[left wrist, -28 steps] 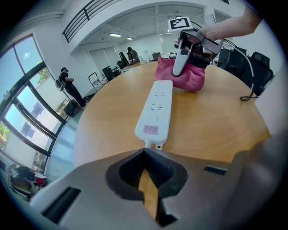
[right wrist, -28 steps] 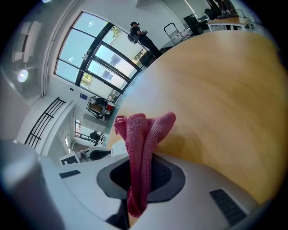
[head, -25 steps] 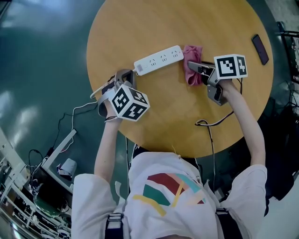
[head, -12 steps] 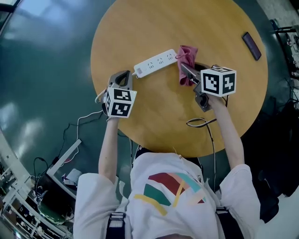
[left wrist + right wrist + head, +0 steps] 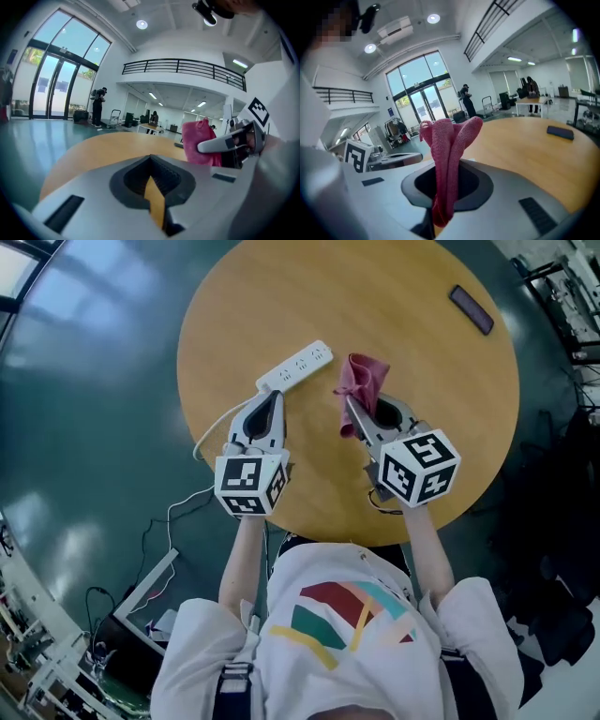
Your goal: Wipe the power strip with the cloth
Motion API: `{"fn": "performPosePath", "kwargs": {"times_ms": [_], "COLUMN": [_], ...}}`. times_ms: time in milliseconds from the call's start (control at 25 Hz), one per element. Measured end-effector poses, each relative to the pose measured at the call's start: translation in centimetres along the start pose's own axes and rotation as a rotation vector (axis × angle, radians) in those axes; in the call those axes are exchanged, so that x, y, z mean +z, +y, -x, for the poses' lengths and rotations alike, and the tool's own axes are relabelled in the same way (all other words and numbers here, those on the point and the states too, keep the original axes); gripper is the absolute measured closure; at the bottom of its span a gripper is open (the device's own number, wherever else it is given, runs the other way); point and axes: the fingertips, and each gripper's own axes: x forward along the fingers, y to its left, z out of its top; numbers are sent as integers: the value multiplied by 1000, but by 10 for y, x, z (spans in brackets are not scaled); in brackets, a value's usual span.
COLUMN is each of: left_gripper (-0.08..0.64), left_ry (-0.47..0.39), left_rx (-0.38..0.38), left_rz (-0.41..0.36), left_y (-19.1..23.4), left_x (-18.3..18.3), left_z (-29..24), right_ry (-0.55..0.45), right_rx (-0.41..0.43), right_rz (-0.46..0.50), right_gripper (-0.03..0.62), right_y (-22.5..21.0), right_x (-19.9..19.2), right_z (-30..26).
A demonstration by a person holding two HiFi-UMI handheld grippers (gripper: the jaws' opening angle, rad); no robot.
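Note:
A white power strip [image 5: 295, 367] lies slantwise on the round wooden table [image 5: 422, 381], and its white cable [image 5: 214, 424] runs off the left edge. My right gripper [image 5: 351, 407] is shut on a pink cloth [image 5: 362, 381], which stands up folded out of the jaws [image 5: 447, 154] just right of the strip and apart from it. My left gripper [image 5: 275, 396] is shut and holds nothing, its tip just short of the strip's cable end. The left gripper view shows the cloth [image 5: 199, 140] and the right gripper [image 5: 229, 140] beside my left gripper [image 5: 151, 159]; the strip is hidden there.
A dark phone [image 5: 471, 309] lies at the table's far right, seen also as the phone [image 5: 560, 132] in the right gripper view. Beyond the table edge is a dark green floor [image 5: 84, 381], with cables and racks at the lower left. People stand far off in the hall.
Both grippers have drawn back toward me and closer together. The right one has carried the cloth away from the strip's right end; the left has swung in behind the strip's cable end.

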Motion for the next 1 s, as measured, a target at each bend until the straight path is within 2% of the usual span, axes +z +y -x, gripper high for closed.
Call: {"fn": "performPosePath", "kwargs": {"times_ms": [160, 240, 400, 560, 800, 1000], "left_gripper": [518, 518, 518, 518, 518, 518], "left_ry": [-14, -42, -103, -139, -180, -214], "left_rx": [-72, -98, -62, -62, -34, -15], "left_rz": [-42, -56, -135, -130, -139, -167], "left_y": [-55, -76, -127, -181, -215, -219], "left_x": [3, 15, 35, 30, 37, 47], "left_z": [20, 31, 63, 94, 112, 123], "right_ry": [-33, -66, -115, -147, -173, -200], "right_rx": [-7, -2, 49, 32, 29, 23], "right_rz": [204, 275, 332, 421, 446, 443], "right_gripper": [552, 552, 554, 554, 554, 552], "right_y": [39, 54, 82, 93, 83, 80], "right_x": [-4, -4, -9, -21, -26, -23], "right_z": [49, 72, 117, 169, 207, 218]}}
